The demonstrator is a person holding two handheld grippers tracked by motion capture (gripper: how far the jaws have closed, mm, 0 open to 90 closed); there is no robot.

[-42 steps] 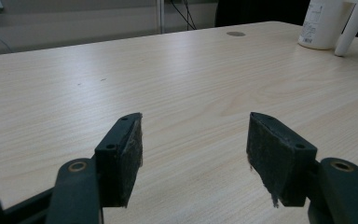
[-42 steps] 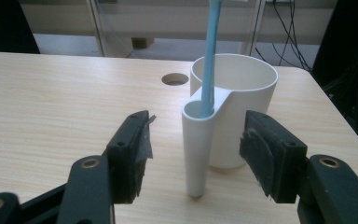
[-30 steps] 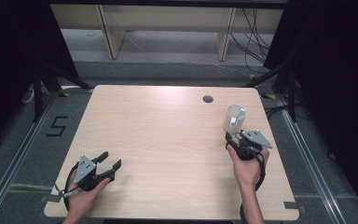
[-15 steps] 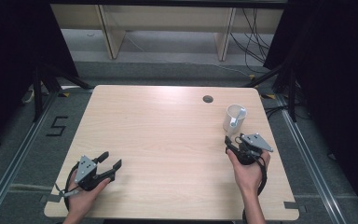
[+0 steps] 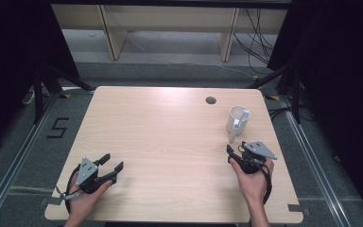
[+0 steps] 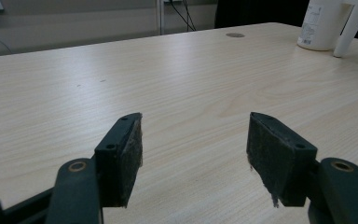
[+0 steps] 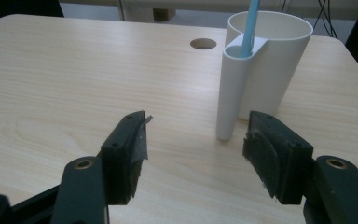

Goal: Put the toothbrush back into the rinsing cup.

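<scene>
Bench (image 5: 170, 142), light wood. White cup (image 5: 237, 120) at 2 o'clock, blue straw (image 7: 250, 28) in its side tube. Right gripper (image 5: 234, 154) just short of the cup, jaws wide, empty. Left gripper (image 5: 112, 162) at 7 o'clock, jaws wide, empty.

On the table (image 5: 170, 142), the cup (image 5: 237, 120) stands at two o'clock — the round hole (image 5: 211, 100) just beyond it, at one.
</scene>
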